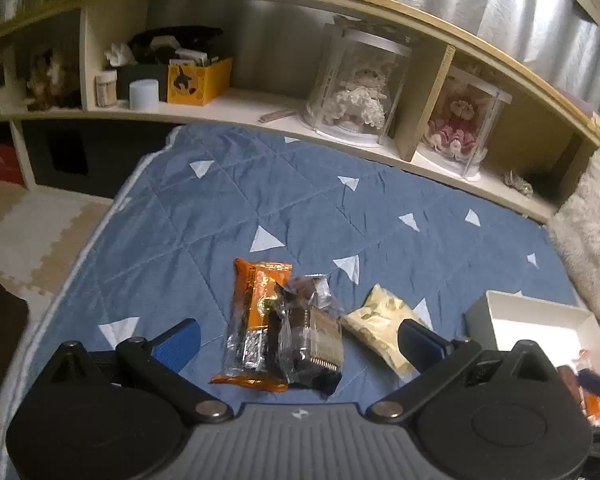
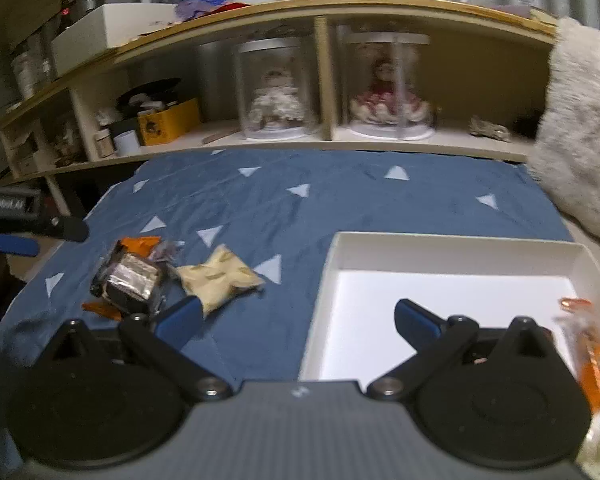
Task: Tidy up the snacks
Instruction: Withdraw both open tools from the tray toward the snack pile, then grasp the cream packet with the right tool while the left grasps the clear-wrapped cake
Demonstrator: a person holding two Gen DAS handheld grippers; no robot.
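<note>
blue quilt [image 1: 228,200] | left gripper [image 1: 300,336] fingers wide, empty, straddling snack packets [image 1: 276,324] | right gripper [image 2: 298,318] fingers wide, empty

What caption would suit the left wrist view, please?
Open left hand-held gripper poised over snack packets on a blue quilt.

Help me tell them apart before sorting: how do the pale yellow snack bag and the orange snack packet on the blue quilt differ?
The pale yellow bag is plain cream and puffy; the orange packet is bright orange with a clear window and lies flatter. The yellow bag lies alone on the quilt; the orange packet is partly overlapped by a dark clear-wrapped snack. The orange packet looks longer. Both lie outside the white box.
</note>
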